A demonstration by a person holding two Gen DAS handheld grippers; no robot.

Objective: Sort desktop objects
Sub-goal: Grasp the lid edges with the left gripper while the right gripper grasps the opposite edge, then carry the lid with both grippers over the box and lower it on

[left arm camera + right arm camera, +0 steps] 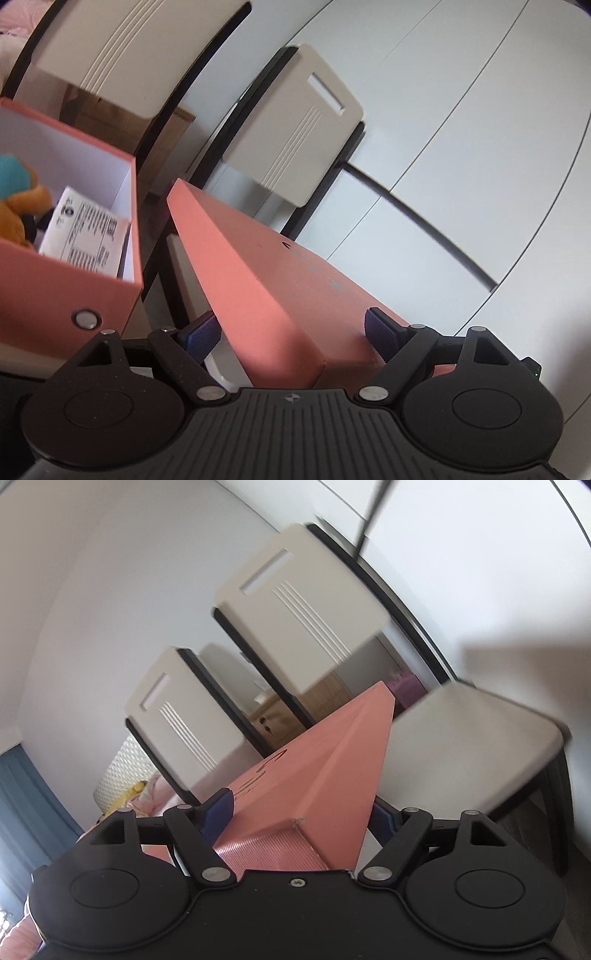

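Both grippers hold the pink box lid [266,280] tilted in the air. My left gripper [291,336] is shut on one end of it, blue pads on either side. My right gripper [301,812] is shut on the other end of the lid [332,760]. The open pink box [66,280] stands at the left in the left wrist view, with a plush toy [18,199] and a printed paper package [88,236] inside. The box is not in the right wrist view.
Two cream chairs with black frames [295,140] [303,605] stand behind the lid. A chair seat [472,746] is at the right. A white table edge [192,291] shows under the lid. A bed with pink bedding [147,794] lies far left.
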